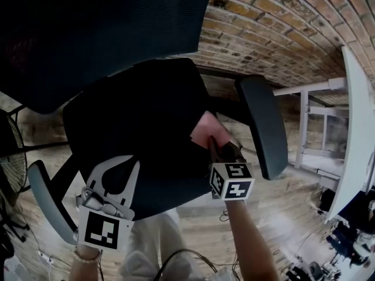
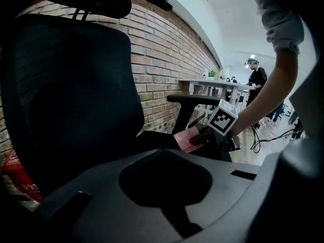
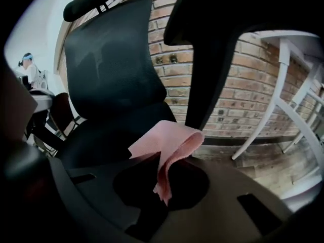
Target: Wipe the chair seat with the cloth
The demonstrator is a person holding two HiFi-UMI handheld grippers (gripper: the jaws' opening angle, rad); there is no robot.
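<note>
The right gripper [image 1: 215, 146] pinches the pink cloth [image 1: 204, 132] by its near edge. The loose fold lies ahead of the jaws, over the right side of the chair seat [image 1: 135, 116] — most of the seat stretches leftward. The left gripper [image 1: 120, 171] hovers near the front edge, jaws together and empty.

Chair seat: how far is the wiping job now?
Done: the right gripper has its jaws shut on the pink cloth. In hand: the cloth is at the right edge of the chair seat. Left: wiping across the seat; no wiped part can be told. The left gripper is shut and empty near the front edge.
</note>
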